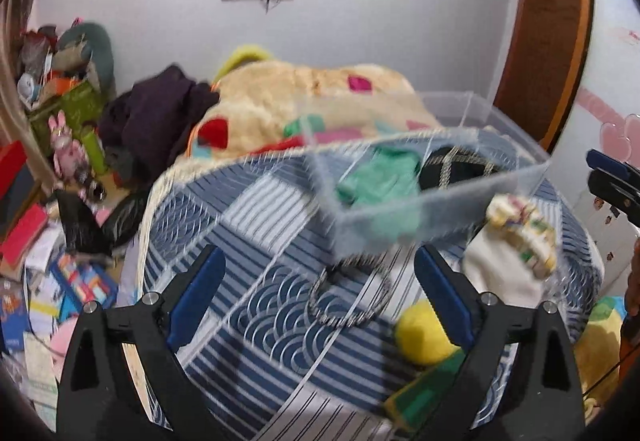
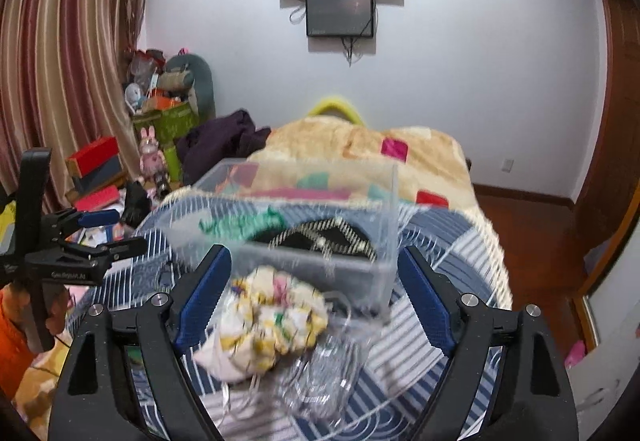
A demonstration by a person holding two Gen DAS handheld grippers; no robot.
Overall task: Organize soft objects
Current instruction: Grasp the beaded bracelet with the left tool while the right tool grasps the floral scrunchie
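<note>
A clear plastic bin sits on the blue striped bedspread. It holds a green cloth and a black item with patterned trim. In front of it lie a cream and yellow patterned soft bundle, a black patterned band, a yellow ball and a green and yellow sponge. My left gripper is open above the band. My right gripper is open around the bundle.
A beige blanket with colored patches and a dark purple garment lie further up the bed. Boxes, books and toys crowd the floor at the left. A clear plastic wrapper lies near the bundle. Wood floor is at the right.
</note>
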